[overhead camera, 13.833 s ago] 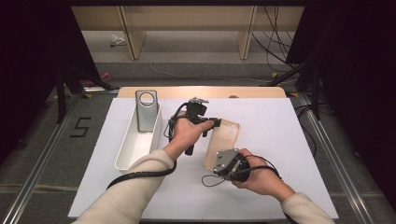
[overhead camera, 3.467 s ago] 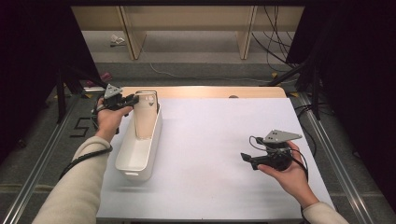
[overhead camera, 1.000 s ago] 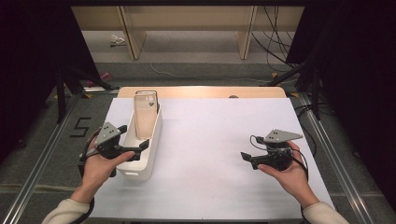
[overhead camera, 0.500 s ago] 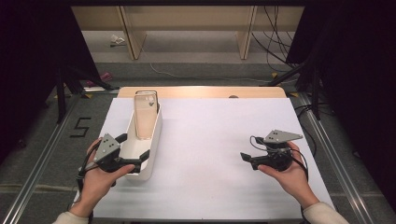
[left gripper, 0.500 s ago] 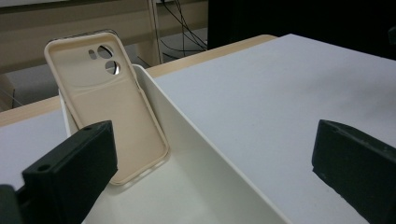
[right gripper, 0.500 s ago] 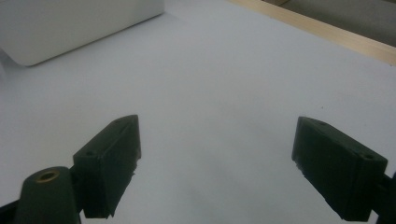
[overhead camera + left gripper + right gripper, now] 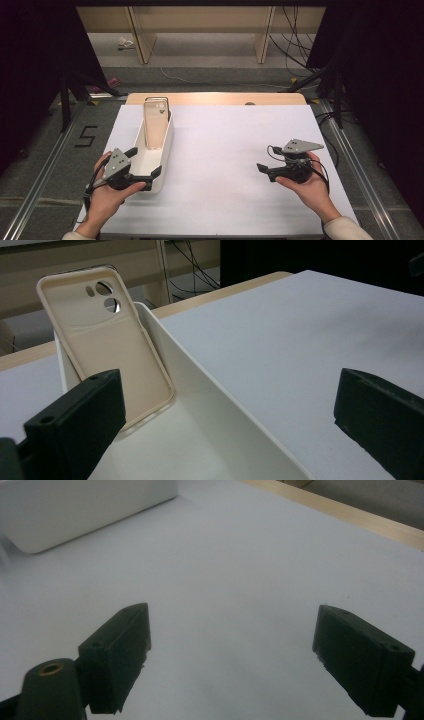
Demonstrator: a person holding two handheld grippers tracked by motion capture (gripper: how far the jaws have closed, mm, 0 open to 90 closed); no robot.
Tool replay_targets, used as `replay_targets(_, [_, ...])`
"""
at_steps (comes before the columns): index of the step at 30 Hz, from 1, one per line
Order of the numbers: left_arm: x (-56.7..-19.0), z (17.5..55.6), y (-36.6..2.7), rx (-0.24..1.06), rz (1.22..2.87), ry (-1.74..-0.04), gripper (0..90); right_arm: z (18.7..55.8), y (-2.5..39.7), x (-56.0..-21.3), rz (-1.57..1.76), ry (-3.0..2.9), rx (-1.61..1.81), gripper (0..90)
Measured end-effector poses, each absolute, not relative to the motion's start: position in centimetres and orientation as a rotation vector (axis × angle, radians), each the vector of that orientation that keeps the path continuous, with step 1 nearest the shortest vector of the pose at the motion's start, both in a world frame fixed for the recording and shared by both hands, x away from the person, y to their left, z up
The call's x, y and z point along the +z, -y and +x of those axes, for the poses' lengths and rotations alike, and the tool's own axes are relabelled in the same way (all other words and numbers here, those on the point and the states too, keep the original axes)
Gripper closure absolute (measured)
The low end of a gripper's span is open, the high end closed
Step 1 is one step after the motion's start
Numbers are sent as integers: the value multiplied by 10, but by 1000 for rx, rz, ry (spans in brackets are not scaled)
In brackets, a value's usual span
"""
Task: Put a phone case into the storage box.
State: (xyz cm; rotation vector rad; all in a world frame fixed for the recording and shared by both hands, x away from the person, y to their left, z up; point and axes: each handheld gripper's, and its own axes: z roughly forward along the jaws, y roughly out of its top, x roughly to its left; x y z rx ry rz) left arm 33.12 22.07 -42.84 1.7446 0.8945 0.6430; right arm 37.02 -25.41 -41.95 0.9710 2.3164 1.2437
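Left tool (image 7: 145, 162): my jaws spread, gripping nothing, lower left of the high view, straddling the tray's near end.
Right tool (image 7: 262, 169): mine too, released, low over the desk (image 7: 225, 150), right of centre.
Phone case (image 7: 107, 345): beige, upright, leaning in the white tray's (image 7: 162, 145) far end.

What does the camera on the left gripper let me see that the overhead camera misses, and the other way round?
Left gripper view alone: the inside of the beige phone case, with its camera cutouts, leaning against the end wall of the white tray, seen between that gripper's two spread black jaws.

High view alone: both of the person's hands, the right gripper held over the white table with its jaws apart, and the floor with a number 5 marking.

Both: the phone case standing in the tray, the table, and the left gripper, open at the tray's near end.
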Motion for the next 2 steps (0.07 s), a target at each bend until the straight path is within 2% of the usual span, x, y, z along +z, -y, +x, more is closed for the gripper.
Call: replay_targets(2, [-429,331,-220,644,1748,-893,0,370,254,-420,981,-2314,1245,164])
